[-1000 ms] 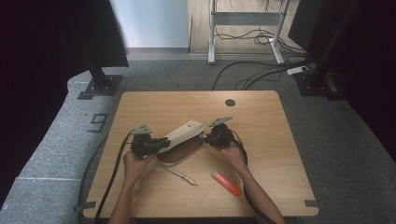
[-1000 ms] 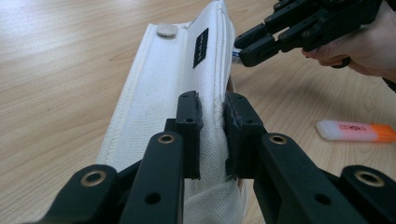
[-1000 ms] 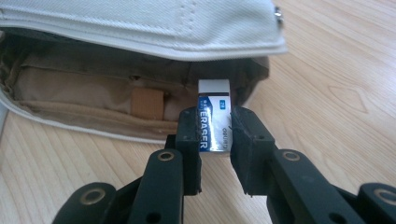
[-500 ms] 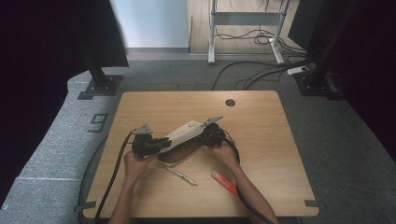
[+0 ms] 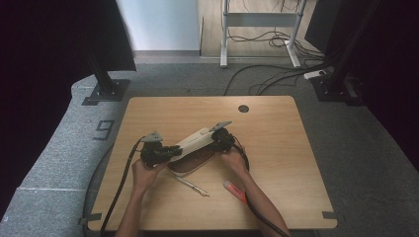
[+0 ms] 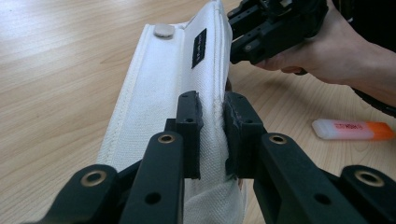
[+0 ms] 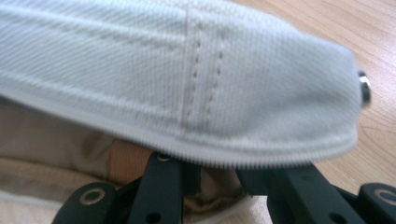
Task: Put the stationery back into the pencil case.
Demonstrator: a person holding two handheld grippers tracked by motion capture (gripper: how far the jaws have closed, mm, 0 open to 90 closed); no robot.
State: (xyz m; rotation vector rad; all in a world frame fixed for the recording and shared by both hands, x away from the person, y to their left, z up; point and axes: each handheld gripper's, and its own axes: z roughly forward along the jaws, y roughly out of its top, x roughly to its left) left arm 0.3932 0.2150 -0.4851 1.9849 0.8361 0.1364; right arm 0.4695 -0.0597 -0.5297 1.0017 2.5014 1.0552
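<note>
White fabric pouch (image 6: pixel 168 98) with snap, pinched between left gripper (image 6: pixel 212 135) jaws; right gripper (image 5: pixel 223 139) state unclear

Light was soft and even on the table (image 5: pixel 276 163) — dark at both side edges. The pouch (image 7: pixel 196 74) was blurred up close — faint shadows, no glare.
</note>
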